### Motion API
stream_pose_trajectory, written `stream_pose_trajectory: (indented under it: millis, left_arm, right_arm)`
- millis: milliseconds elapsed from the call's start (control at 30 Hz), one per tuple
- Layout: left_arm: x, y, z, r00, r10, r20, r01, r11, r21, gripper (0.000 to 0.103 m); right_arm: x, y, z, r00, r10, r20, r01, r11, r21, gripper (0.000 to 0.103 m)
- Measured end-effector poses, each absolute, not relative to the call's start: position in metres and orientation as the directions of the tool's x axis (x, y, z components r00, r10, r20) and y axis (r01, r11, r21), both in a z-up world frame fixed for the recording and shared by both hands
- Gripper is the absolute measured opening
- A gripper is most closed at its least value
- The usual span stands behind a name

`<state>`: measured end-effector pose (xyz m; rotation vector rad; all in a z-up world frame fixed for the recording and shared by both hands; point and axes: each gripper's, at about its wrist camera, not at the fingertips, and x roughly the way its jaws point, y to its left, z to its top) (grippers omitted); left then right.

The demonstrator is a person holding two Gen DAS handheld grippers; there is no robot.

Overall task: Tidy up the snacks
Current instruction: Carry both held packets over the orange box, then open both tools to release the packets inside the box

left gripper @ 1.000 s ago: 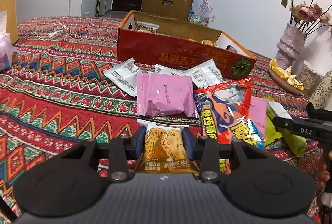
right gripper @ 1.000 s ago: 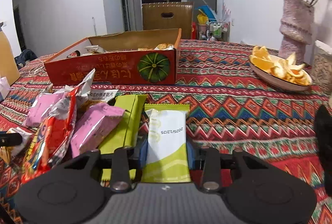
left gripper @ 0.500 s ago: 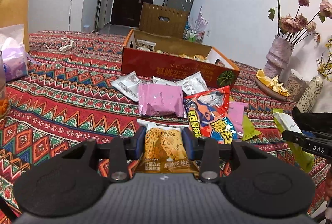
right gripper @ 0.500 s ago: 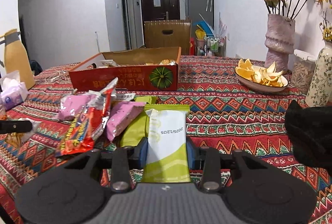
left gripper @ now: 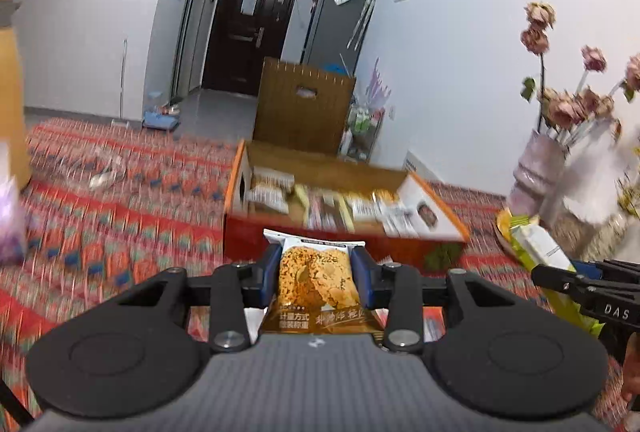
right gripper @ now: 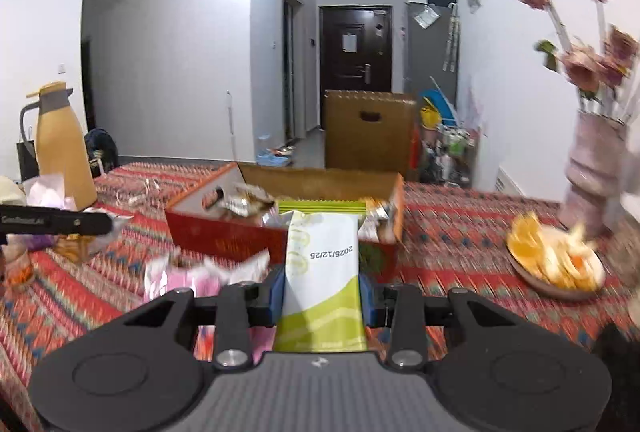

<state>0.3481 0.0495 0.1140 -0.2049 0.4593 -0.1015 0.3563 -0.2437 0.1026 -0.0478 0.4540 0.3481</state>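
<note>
Snacks are split between two grippers, one box and the table. One cookie packet sits clamped between the narrow jaws of the left gripper, held clear above the patterned tablecloth. One green-and-white packet is pinched the same way in the right gripper. Beyond both stands one open red cardboard box with several packets lying inside, too blurred to count. Pink packets lie on the cloth just before the box. One plate of orange slices sits beside one vase of flowers.
</note>
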Motion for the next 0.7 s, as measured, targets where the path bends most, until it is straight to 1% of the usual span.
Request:
stream_pose_trajectory:
  millis: [100,233,367,567,700]
  left_arm:
    - [0.392,0.057,0.121,0.895,-0.143,-0.423,0.050,0.974,-0.222,0.039]
    - [0.456,0.061,0.116,0.880,-0.143,-0.453,0.053,0.977,-0.205,0.039]
    - [0.508,0.063,0.097,0.857,-0.124,-0.501,0.030,0.981,-0.191,0.039]
    - [0.557,0.067,0.069,0.820,-0.135,-0.556,0.034,0.982,-0.188,0.039]
    - [0.569,0.077,0.058,0.804,-0.137,-0.579,0.010,0.976,-0.218,0.040]
  right_arm:
    - [0.400,-0.226,0.110,0.817,0.370,-0.441,-0.377,0.923,0.077,0.036]
    - [0.470,-0.200,0.114,0.768,0.437,-0.468,-0.407,0.898,0.169,0.036]
    - [0.543,-0.171,0.102,0.707,0.467,-0.531,-0.390,0.884,0.258,0.036]
    - [0.625,-0.140,0.068,0.610,0.484,-0.628,-0.309,0.875,0.374,0.036]
    - [0.658,-0.117,0.048,0.557,0.474,-0.682,-0.273,0.880,0.389,0.037]
